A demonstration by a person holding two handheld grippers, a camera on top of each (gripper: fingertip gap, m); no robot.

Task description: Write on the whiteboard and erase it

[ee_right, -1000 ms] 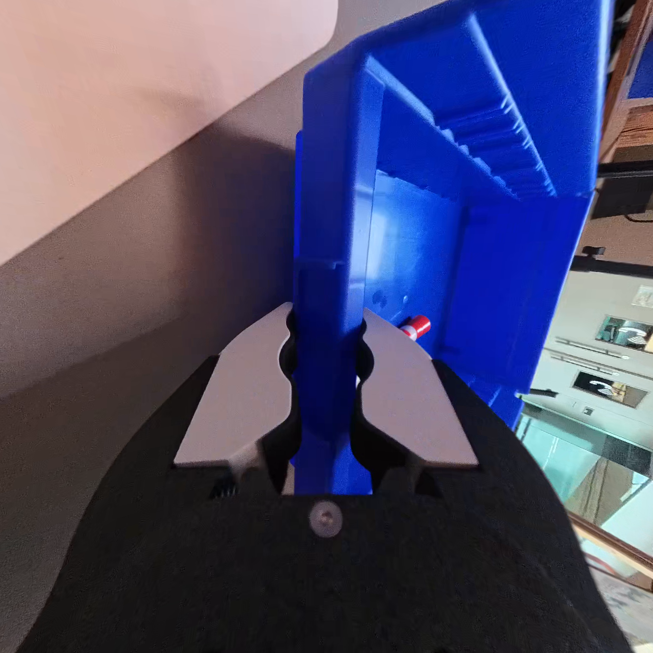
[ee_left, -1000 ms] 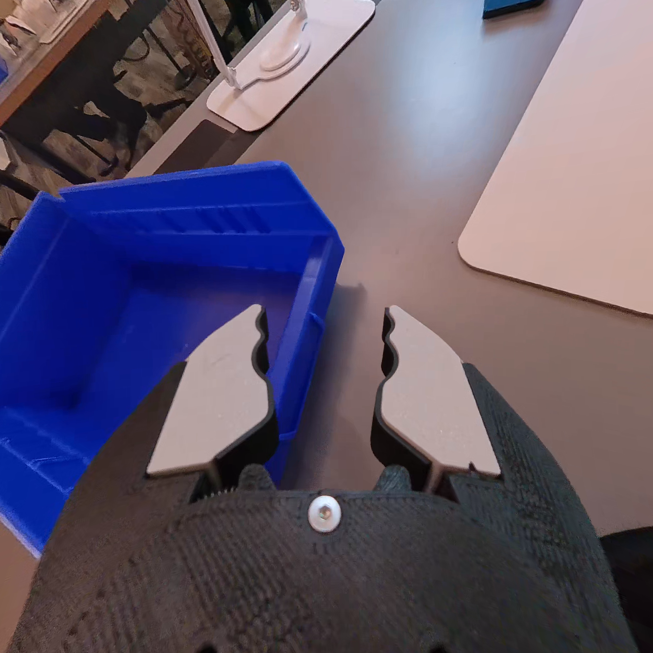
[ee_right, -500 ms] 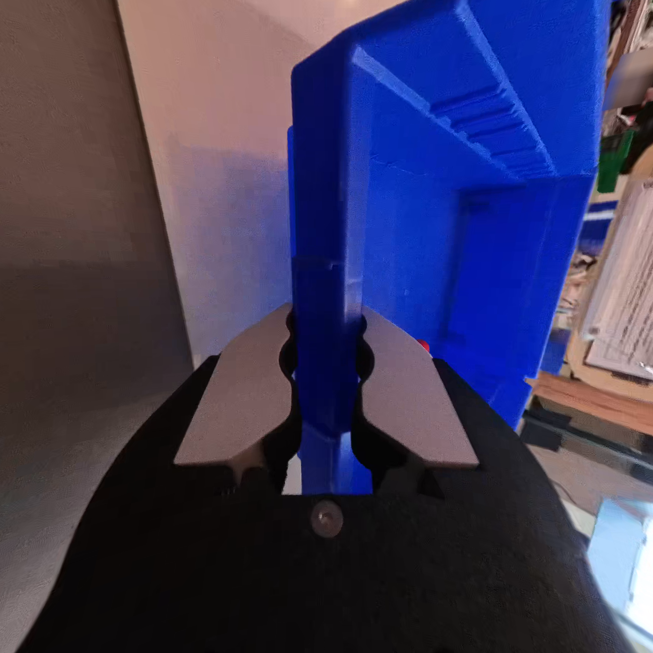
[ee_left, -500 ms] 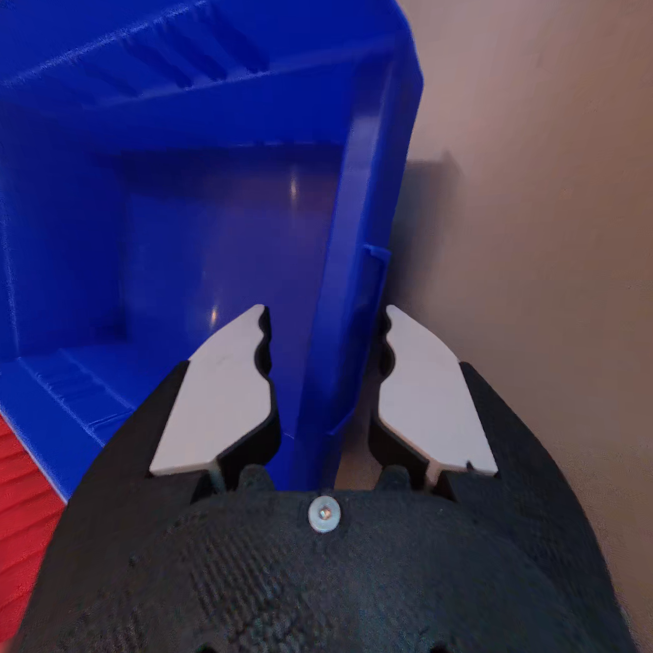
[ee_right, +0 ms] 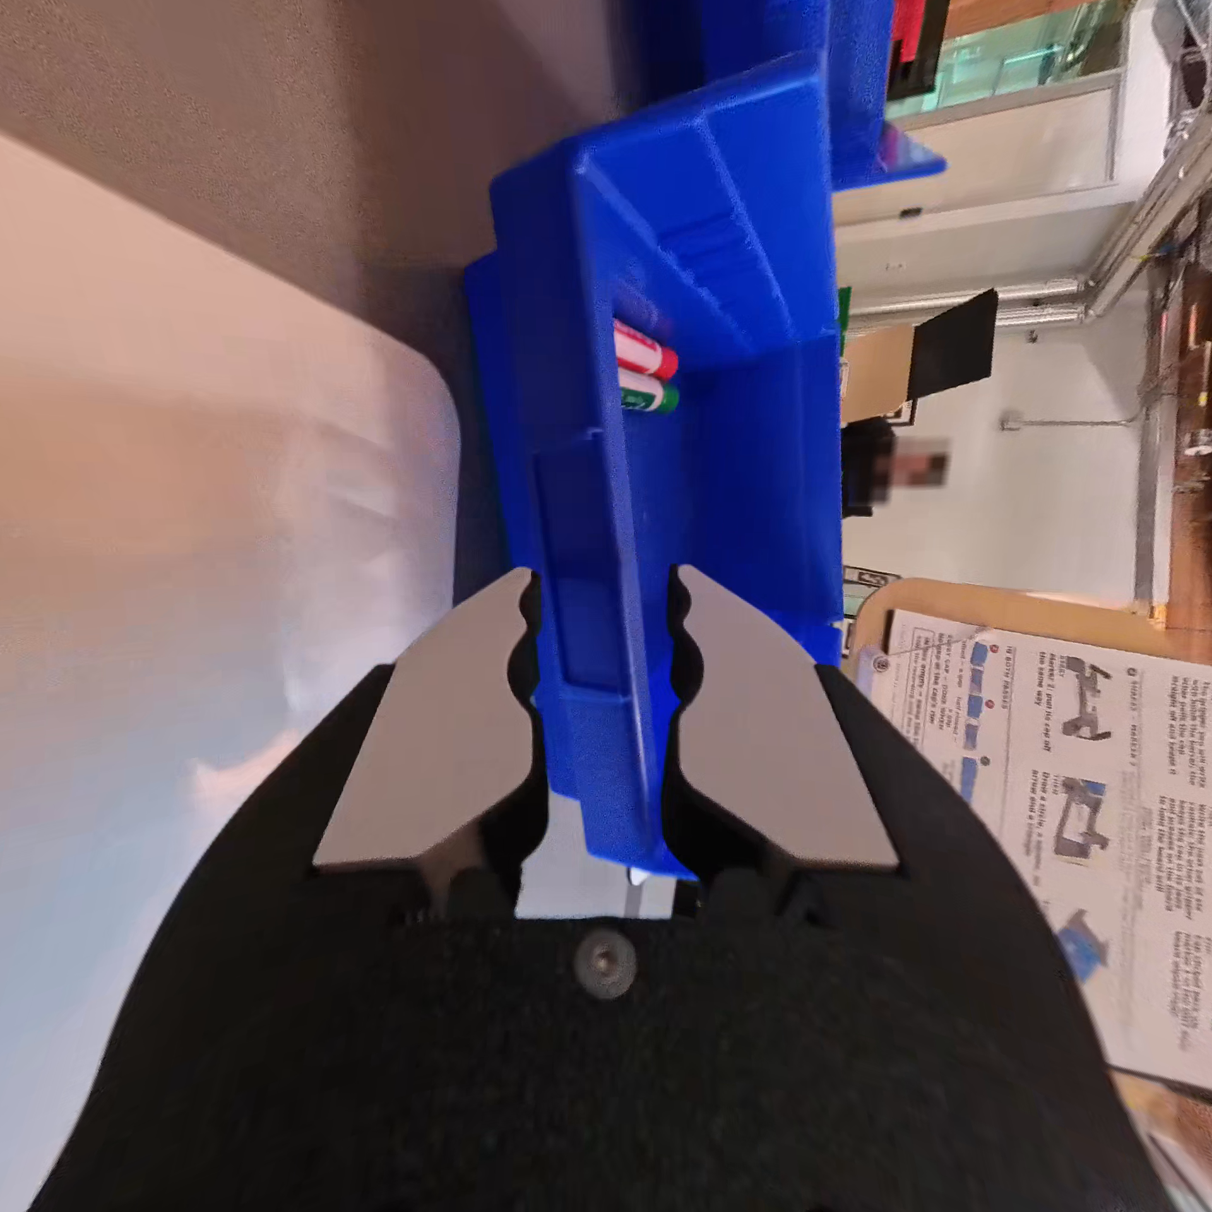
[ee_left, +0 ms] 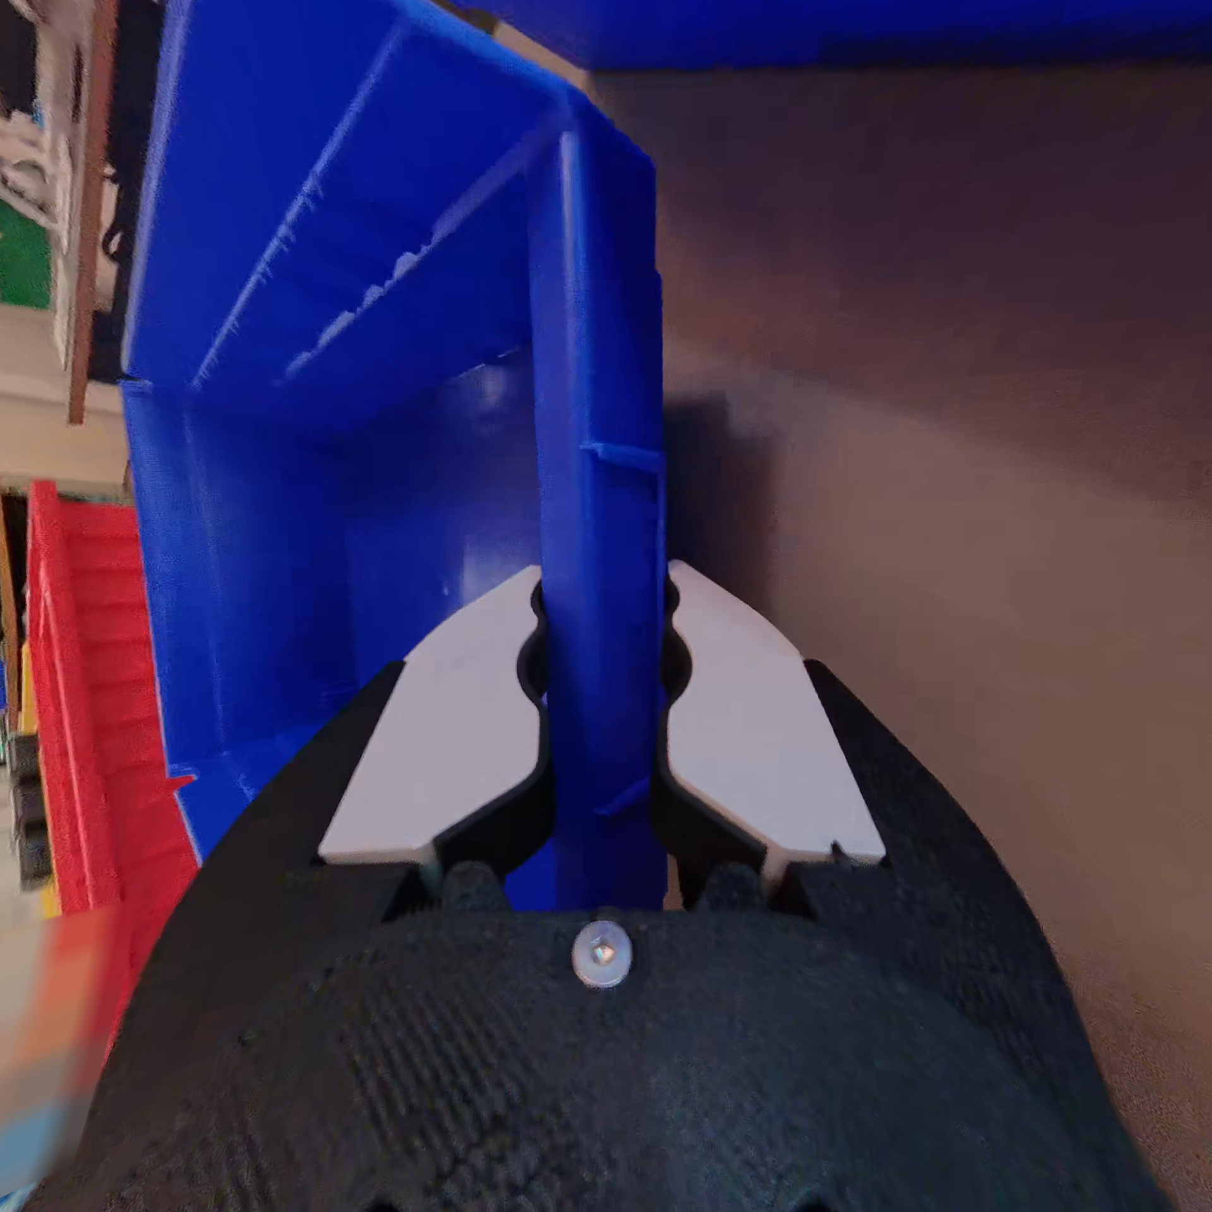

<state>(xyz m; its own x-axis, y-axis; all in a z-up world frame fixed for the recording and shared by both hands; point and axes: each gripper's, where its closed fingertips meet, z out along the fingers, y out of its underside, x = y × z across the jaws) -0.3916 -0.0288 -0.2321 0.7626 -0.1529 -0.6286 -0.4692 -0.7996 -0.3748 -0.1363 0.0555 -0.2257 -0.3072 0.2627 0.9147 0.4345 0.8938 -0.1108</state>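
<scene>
The left gripper (ee_left: pixel 603 646) is clamped on the side wall of a blue bin (ee_left: pixel 328 525), with both pads pressed against the wall's rim. That bin looks bare inside from the left wrist view. A red bin (ee_left: pixel 85 688) stands just beside it on the left, and a dark counter (ee_left: pixel 951 459) lies to the right. The right gripper (ee_right: pixel 600 646) straddles the side wall of a second blue bin (ee_right: pixel 741 492); its fingers (ee_right: pixel 754 721) stand slightly apart from the wall, with a thin gap showing on the right side, so the wall sits between them without being squeezed. Inside this bin, against the far end of the same wall, lie two markers side by side: one with a red cap (ee_right: pixel 646 357) and one with a green cap (ee_right: pixel 649 397), both with white printed barrels whose print is too small to make out. The whiteboard (ee_right: pixel 197 492), a pale sheet with a rounded corner, lies flat on the counter just beside this bin on its left. To the right a printed instruction sheet (ee_right: pixel 1082 787) with small pictures and lines of text lies on a light wooden board (ee_right: pixel 931 597). A further blue bin (ee_right: pixel 872 98) shows beyond.
</scene>
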